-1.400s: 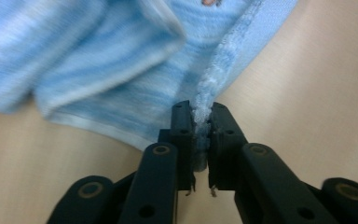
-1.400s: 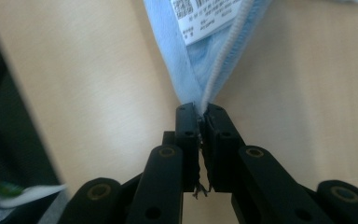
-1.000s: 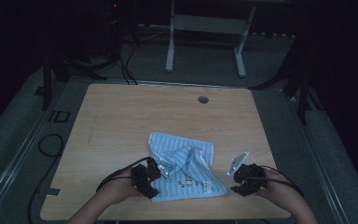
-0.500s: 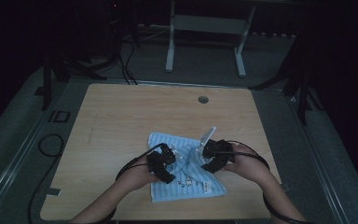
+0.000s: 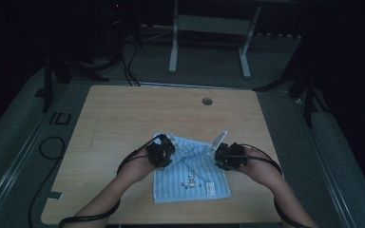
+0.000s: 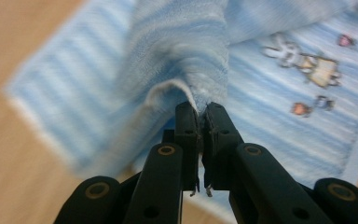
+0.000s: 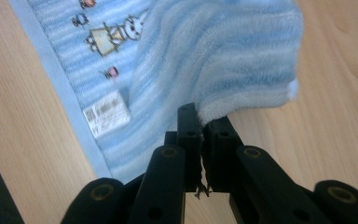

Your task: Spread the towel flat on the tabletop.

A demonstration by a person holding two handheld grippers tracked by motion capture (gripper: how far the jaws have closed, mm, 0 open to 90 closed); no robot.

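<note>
So the blue striped towel (image 5: 192,173) is spread on the wooden surface (image 5: 123,118), near the front edge and a bit right of centre, with its long axis running roughly front to back. Its two far corners are lifted: the left hand-held gripper (image 5: 165,148) is clamped tight on the far-left corner, and the right hand-held gripper (image 5: 221,154) is pinched shut on the far-right one. Both sets of jaws have just been closing, with terry cloth caught between them, as seen in each gripper view. The free bulk of the towel lies toward the person from both grippers, so a fold is probably meant to be brought that way, though that's a guess from dim footage. No containers are seen anywhere on the surface.
</note>
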